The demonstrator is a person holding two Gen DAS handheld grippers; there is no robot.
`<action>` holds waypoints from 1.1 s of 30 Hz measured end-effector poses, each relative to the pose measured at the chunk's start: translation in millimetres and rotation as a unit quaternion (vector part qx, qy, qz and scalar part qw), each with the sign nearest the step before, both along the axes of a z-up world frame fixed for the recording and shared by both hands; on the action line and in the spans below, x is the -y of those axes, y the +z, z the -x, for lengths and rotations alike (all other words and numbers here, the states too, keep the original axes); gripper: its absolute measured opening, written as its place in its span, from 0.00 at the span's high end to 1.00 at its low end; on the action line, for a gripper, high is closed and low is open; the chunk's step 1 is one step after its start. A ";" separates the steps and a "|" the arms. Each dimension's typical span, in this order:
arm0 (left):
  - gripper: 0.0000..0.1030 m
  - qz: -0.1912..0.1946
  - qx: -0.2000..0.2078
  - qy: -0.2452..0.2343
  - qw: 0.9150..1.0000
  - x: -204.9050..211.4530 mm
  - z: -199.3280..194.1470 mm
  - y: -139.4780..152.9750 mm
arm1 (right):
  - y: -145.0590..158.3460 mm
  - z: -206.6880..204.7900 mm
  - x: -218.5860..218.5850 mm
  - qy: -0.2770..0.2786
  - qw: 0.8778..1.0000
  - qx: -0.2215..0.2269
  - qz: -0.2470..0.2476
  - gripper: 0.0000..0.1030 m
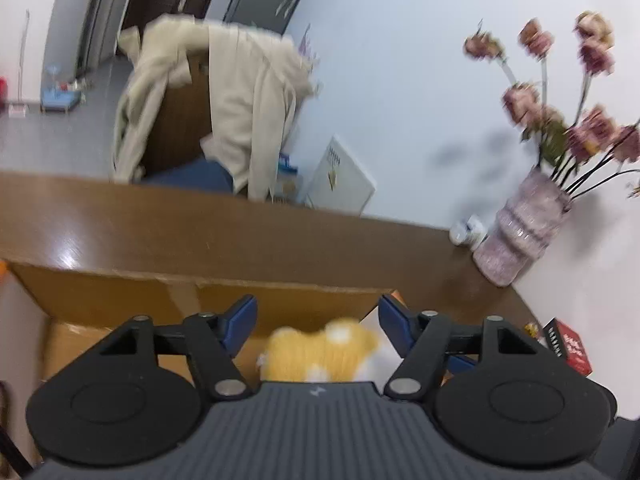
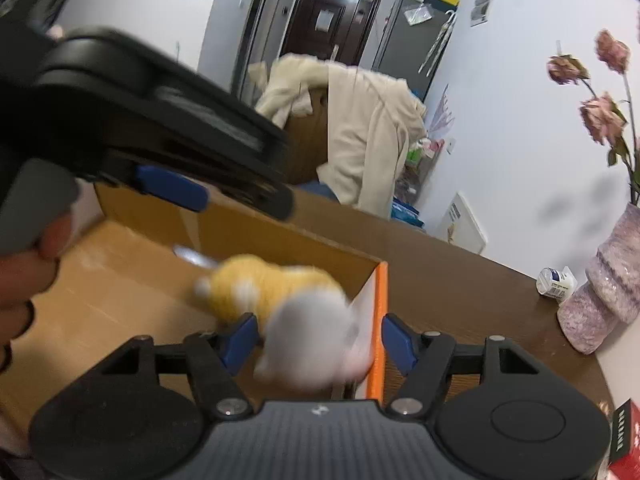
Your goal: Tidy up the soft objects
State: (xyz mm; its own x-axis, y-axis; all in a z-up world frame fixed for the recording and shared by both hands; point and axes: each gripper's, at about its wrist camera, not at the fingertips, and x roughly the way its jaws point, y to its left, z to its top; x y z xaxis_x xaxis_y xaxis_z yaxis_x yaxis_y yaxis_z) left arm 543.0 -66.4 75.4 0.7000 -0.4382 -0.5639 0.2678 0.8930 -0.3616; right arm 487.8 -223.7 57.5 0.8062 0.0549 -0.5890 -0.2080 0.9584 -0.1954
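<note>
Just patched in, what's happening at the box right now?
Both grippers are over the open cardboard box on the brown table. The left gripper is open, with the yellow plush lying in the box below it. The right gripper is open too; a white plush sits blurred between its fingers at the box's orange edge, so I can't tell whether it is falling or resting. A vase stands off to the right.
</note>
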 end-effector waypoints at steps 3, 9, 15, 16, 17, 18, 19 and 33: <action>0.21 -0.015 0.039 -0.001 0.999 -12.0 40.1 36.2 | 26.0 27.2 23.0 0.009 0.999 0.022 -0.045 0.31; 0.04 -0.076 0.106 0.027 0.991 -33.6 155.2 76.7 | 67.6 119.7 68.5 0.037 0.989 0.081 -0.119 0.20; 0.00 -0.123 0.160 0.065 0.977 -47.6 276.7 72.2 | 69.0 212.9 91.3 0.090 0.976 0.126 -0.153 0.12; 0.00 -0.128 0.163 0.068 0.976 -48.4 294.2 67.3 | 64.8 229.7 91.9 0.103 0.974 0.130 -0.156 0.11; 0.00 -0.132 0.163 0.072 0.975 -49.4 310.6 61.8 | 60.3 243.7 92.4 0.116 0.971 0.133 -0.159 0.10; 0.00 -0.134 0.164 0.077 0.974 -49.6 327.1 55.0 | 55.6 253.7 92.2 0.125 0.970 0.134 -0.160 0.09; 0.00 -0.134 0.164 0.080 0.974 -49.1 343.1 47.1 | 50.0 266.3 90.3 0.136 0.968 0.136 -0.160 0.09; 0.00 -0.114 0.106 0.114 0.981 -56.5 359.9 -16.5 | -30.4 320.2 58.6 0.165 0.954 0.025 -0.249 0.16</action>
